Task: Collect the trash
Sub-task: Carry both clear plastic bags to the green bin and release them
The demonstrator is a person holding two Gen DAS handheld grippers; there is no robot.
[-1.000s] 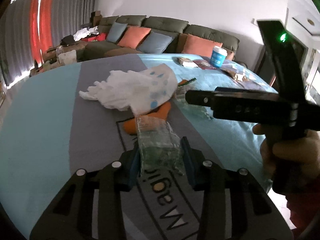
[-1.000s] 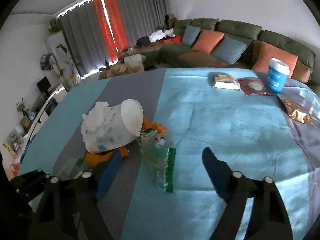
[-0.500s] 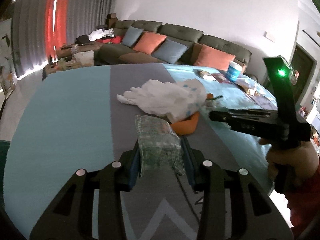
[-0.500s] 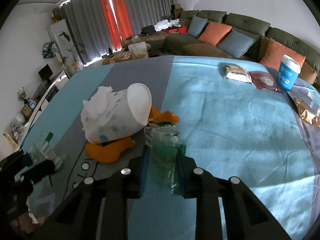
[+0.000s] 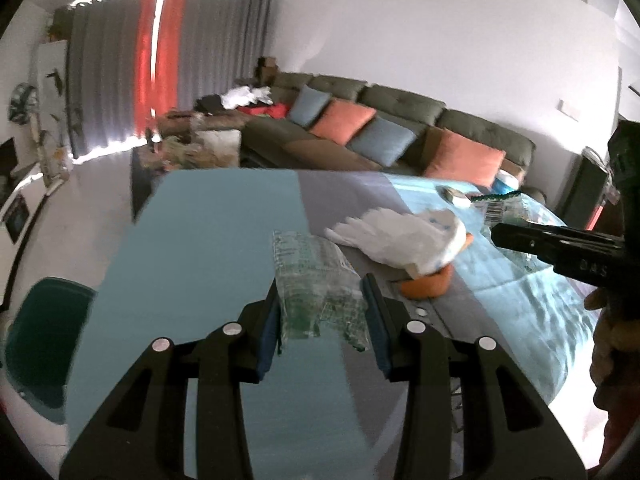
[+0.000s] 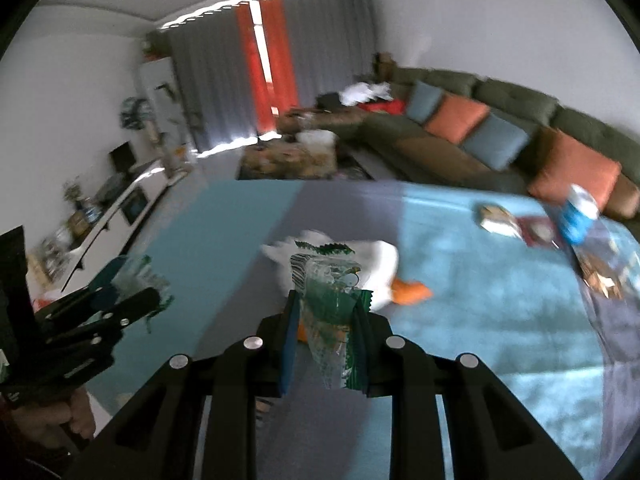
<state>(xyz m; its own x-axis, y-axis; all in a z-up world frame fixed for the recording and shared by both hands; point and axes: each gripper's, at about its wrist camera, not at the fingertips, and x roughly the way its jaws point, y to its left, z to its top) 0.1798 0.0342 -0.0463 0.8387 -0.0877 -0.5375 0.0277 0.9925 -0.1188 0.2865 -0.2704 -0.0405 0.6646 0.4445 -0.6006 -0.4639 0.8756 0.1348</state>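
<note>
So both tools have something clamped right now. Left tool point(image 5: 322, 312) is squeezed shut on a crumpled clear plastic wrapper point(image 5: 316, 280) with green print, sticking up between the blue pads point(image 5: 269, 328), held above the tabletop point(image 5: 208, 240) with its teal and grey cloth. Right tool point(image 6: 326, 332) is pinched on a clear wrapper with a green zigzag edge point(image 6: 330, 300), also lifted off the surface; that view is pretty blurry.

From the left wrist view, the right tool pokes in at about 3 o'clock with its wrapper at the tip. Still lying on the tabletop: a tipped white paper cup point(image 5: 404, 236) stuffed with tissue, resting on something orange point(image 5: 426, 286), just past the left tool at about 1 o'clock. Over at the far edge near the sofa point(image 6: 480, 120) sit a blue and white cup point(image 6: 578, 216) and a few snack packets point(image 6: 498, 220)
</note>
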